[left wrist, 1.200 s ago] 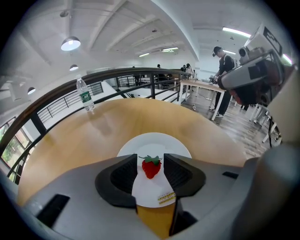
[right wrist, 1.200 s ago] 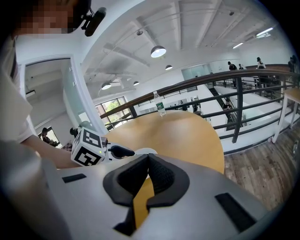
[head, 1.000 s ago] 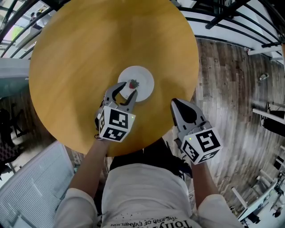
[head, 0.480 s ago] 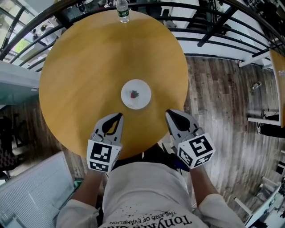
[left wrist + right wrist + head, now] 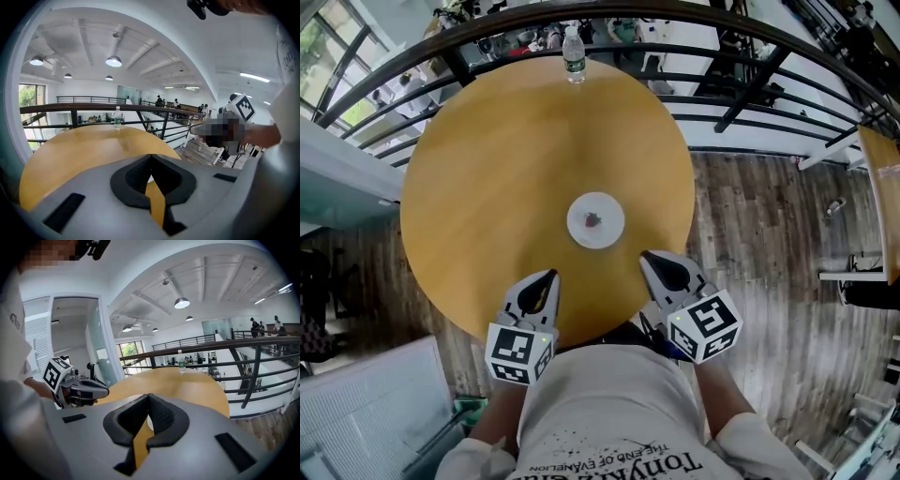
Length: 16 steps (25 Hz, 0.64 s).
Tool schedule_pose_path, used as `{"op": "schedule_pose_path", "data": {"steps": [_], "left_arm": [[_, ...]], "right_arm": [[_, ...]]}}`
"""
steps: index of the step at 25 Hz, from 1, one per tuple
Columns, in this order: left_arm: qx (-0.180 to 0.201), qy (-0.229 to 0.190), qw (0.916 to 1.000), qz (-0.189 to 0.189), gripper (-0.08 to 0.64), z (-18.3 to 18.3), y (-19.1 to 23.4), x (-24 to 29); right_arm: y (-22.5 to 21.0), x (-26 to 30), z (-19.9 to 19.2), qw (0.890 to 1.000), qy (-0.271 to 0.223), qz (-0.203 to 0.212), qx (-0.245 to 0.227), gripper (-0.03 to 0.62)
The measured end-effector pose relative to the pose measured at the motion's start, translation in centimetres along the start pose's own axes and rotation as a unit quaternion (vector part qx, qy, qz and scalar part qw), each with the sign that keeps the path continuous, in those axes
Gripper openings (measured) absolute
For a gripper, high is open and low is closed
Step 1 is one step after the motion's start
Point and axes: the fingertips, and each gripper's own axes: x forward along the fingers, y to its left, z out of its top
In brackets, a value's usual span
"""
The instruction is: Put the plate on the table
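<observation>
Plate (image 5: pixel 607 230) lies flat on the round wooden table (image 5: pixel 478 178), close to its middle, and nothing is gripping it, so I judge my job of setting it down is done.

From the left, my left gripper (image 5: pixel 549 277) hangs over the near edge of the table, short of the plate and apart from it. Its jaws are clenched together on nothing; its own view shows only tabletop past the tips. I read that as a resting pose, closed and held clear so it cannot nudge the dish.

Next across, a small red thing (image 5: pixel 594 220) sits at the plate's centre. It is too small for me to name. The plate being level is what keeps it there.

Past the plate, at the far edge, a water bottle (image 5: pixel 573 54) stands upright by the railing, well apart from everything else.

On the right, my right gripper (image 5: pixel 651 258) mirrors the left over the near edge. It is a little closer to the plate but not touching it, and its jaws are likewise pressed together with nothing held. The two grippers flank the plate and both point toward it.
</observation>
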Motion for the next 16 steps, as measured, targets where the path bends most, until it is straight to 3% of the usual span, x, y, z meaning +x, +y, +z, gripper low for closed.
{"op": "schedule_pose_path", "data": {"steps": [16], "left_arm": [[0.015, -0.020, 0.9997, 0.002, 0.025, 1.1, -0.1, -2.1]], "right_arm": [[1.4, -0.6, 0.3, 1.000, -0.008, 0.000, 0.002, 0.020]]}}
